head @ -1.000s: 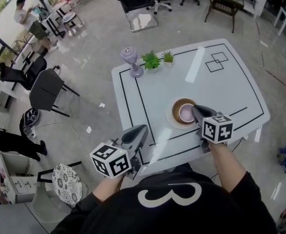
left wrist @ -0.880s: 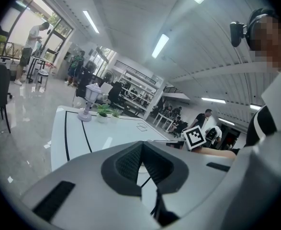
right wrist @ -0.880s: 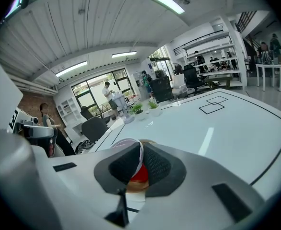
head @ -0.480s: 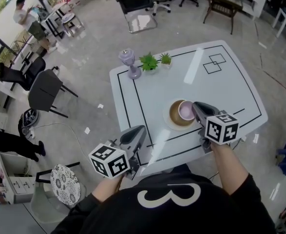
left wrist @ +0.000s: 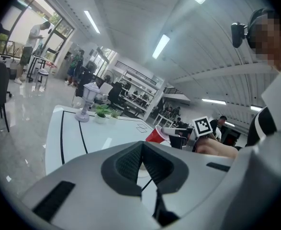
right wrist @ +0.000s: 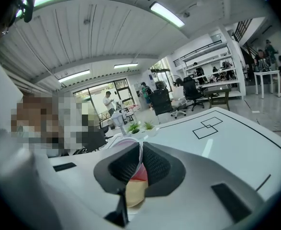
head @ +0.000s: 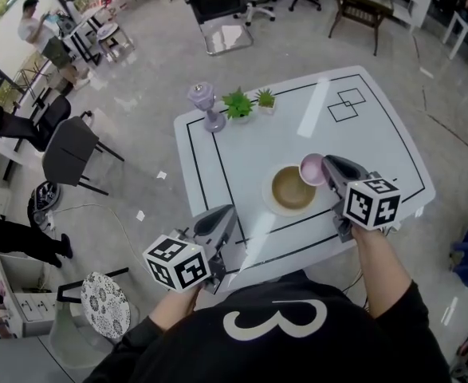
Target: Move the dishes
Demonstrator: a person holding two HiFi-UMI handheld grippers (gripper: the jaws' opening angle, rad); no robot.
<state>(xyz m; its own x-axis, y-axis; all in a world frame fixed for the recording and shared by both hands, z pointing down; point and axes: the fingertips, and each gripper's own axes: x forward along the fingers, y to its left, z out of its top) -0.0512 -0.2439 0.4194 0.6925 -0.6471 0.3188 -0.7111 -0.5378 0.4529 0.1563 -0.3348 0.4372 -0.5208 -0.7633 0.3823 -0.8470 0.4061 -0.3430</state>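
Now: cup, pink inside, red outside, thin-walled, probably plastic, hangs tilted just right of the bowl, over the surface. Its rim is clenched in the right tool, ribbed pads on either side of the wall. Bowl round, brown inside, pale rim. Surface white, glossy, black-lined. The left tool is closed, empty. A second ago the cup sat in the bowl.

Surface bare over the far right, round the double-square marking: open passage. Obstacles: brown dish just left of my right tool, which grips a cup; purple goblet and two potted plants crowd the far left corner. Strip ahead of my left tool clear
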